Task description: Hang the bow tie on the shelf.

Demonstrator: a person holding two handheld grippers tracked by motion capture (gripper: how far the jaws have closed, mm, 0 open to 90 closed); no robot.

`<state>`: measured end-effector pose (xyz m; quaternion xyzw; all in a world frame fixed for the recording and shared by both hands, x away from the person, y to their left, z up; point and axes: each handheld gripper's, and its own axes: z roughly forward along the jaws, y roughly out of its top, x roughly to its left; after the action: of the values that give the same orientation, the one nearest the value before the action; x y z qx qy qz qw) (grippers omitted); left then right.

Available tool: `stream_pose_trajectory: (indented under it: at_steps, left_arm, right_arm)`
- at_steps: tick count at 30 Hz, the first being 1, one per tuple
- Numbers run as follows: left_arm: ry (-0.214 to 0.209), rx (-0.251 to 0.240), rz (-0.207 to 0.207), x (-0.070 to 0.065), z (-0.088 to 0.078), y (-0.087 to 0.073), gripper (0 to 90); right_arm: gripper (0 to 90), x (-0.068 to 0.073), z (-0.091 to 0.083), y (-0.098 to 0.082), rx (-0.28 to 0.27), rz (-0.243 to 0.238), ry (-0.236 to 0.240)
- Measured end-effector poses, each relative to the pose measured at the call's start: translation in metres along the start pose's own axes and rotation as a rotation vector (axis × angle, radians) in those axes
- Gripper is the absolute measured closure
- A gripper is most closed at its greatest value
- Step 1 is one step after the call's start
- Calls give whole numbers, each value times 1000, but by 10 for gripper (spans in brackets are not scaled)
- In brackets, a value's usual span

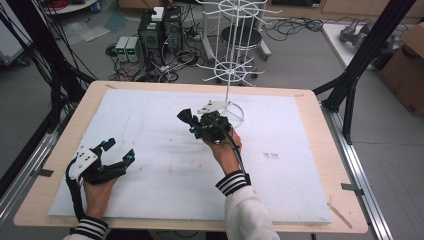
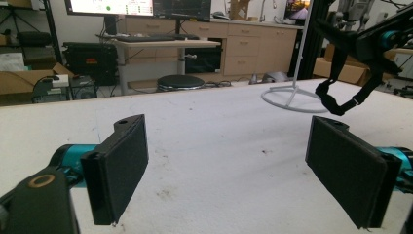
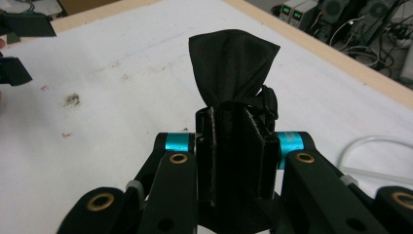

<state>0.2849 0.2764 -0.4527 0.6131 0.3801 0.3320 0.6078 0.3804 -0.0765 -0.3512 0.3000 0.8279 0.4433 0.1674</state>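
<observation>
From the high view, I had my left gripper (image 1: 117,151) resting low at the near left of the white mat (image 1: 150,125), its jaws spread wide with nothing between them. My right gripper (image 1: 192,121) was up above the middle of the mat, pointing away to the left, with a bit of black cloth (image 1: 186,116) sticking out past its tips. My right hand (image 1: 225,147) was under it, the striped cuff (image 1: 233,182) behind. Just beyond the gripper stood the white wire rack (image 1: 235,37), its ring base (image 1: 239,111) on the far part of the mat. The mat lay on a wooden table (image 1: 320,150).

In the left gripper view, my two black pads (image 2: 119,168) stood far apart over the bare, speckled mat (image 2: 219,141), holding nothing. At the upper right I saw my right gripper (image 2: 370,44) in the air, with a black strap (image 2: 336,100) hanging from it above the mat, near the rack's base (image 2: 292,97).

In the right gripper view, my jaws were pressed together on the cloth (image 3: 231,63). It stood bunched between the pads and fanned out above them, clear of the mat (image 3: 97,97). A black loop of it poked out on the right side of the pads. One left pad (image 3: 14,70) showed at the far left edge, and the table's wooden rim (image 3: 331,53) ran across the upper right.
</observation>
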Motion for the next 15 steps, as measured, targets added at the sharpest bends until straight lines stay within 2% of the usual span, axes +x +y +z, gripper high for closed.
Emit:
stream_pose_trajectory:
  at_steps: [7,15]
  left_arm:
    - [1,1,1,0,0,0,160]
    - [1,3,5,0,0,0,162]
  right_arm:
    - [765,-3,-20,0,-55,5,-21]
    - [765,-12,-43,-4,-106,39,-57]
